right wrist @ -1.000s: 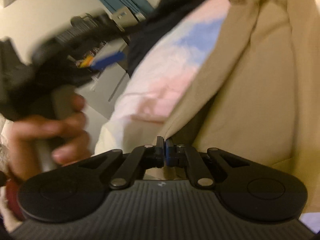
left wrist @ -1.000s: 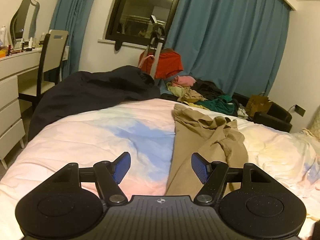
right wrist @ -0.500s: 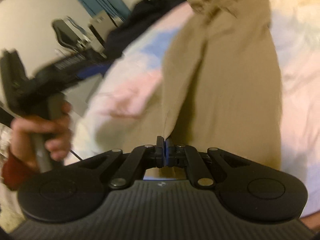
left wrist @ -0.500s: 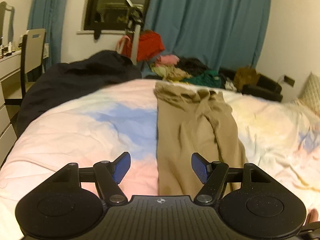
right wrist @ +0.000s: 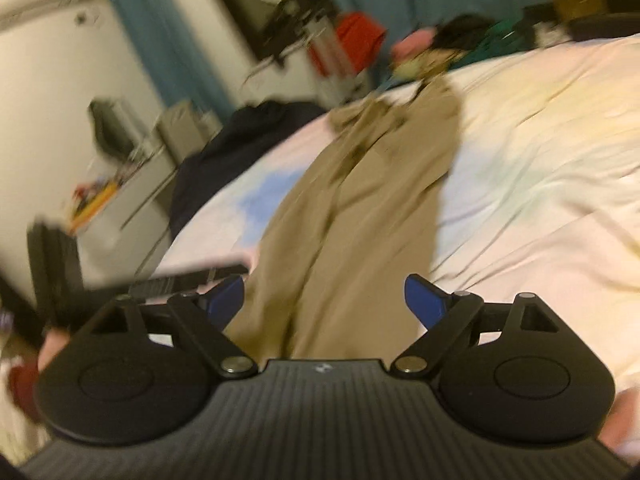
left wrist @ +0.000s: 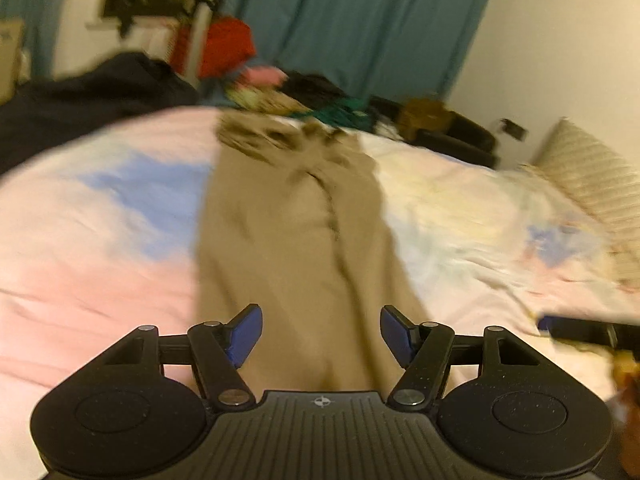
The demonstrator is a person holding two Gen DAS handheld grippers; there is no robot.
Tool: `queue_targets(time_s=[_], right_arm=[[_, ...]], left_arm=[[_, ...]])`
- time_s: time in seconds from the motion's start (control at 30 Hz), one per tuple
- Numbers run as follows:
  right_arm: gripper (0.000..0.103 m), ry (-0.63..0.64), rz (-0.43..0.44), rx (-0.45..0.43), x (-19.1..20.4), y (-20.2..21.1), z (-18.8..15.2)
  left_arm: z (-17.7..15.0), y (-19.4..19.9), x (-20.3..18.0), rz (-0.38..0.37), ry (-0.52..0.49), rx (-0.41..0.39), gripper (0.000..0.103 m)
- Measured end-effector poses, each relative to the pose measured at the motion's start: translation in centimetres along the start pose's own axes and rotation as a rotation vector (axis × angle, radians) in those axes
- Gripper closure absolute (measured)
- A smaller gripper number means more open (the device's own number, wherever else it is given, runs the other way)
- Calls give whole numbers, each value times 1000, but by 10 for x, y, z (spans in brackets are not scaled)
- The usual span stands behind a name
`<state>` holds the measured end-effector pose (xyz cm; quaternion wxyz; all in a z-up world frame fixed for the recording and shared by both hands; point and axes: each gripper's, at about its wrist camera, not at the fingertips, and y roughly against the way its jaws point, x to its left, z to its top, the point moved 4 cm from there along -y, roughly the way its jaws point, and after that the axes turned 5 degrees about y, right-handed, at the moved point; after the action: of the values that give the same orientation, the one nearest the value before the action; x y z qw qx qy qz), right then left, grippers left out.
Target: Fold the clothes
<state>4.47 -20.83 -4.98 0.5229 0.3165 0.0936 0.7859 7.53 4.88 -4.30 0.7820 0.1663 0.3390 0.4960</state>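
Observation:
Tan trousers (left wrist: 296, 248) lie lengthwise on the pastel bedspread (left wrist: 100, 232), waistband at the far end, leg ends nearest me. They also show in the right wrist view (right wrist: 352, 216). My left gripper (left wrist: 320, 334) is open and empty just above the near leg ends. My right gripper (right wrist: 324, 304) is open and empty over the same end; it also shows at the right edge of the left wrist view (left wrist: 588, 330). The left gripper appears at the left of the right wrist view (right wrist: 168, 280). Both views are blurred.
A dark blanket (left wrist: 80, 100) covers the far left of the bed. A heap of clothes (left wrist: 280, 92) lies beyond the bed before blue curtains (left wrist: 352, 20). A pillow (left wrist: 592, 176) is at the right. A dresser (right wrist: 132, 184) stands left of the bed.
My right gripper has opened and let go of the trouser leg end, which now lies flat. Both grippers have swung toward the trousers' near end.

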Motion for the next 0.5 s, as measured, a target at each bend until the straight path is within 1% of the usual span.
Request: queue_targets(time_s=[0.03, 0.07, 0.1, 0.13, 0.2, 0.33, 0.37, 0.4, 0.47, 0.5], right_arm=[[14, -24, -14, 1, -7, -2, -1], [14, -47, -28, 2, -15, -4, -3], [14, -71, -42, 4, -22, -5, -4], [14, -95, -56, 5, -29, -7, -6], [14, -122, -78, 29, -37, -14, -9], [14, -140, -104, 55, -43, -23, -14], [14, -144, -104, 60, -43, -24, -16], [14, -147, -104, 65, -42, -25, -18], [14, -141, -104, 78, -40, -27, -21], [14, -130, -107, 83, -37, -27, -22]], left_arm=[[-4, -6, -4, -37, 3, 26, 47], [-7, -12, -8, -63, 7, 46, 48], [-9, -17, -11, -84, 10, 62, 52], [-13, -24, -15, -107, 11, 82, 59], [-20, -37, -22, -132, 6, 123, 64], [-37, -61, -32, -124, -35, 210, 70], [-42, -67, -34, -122, -45, 240, 70], [-46, -71, -34, -105, -57, 265, 70], [-51, -76, -32, -62, -70, 285, 73], [-52, -76, -31, -62, -62, 289, 73]])
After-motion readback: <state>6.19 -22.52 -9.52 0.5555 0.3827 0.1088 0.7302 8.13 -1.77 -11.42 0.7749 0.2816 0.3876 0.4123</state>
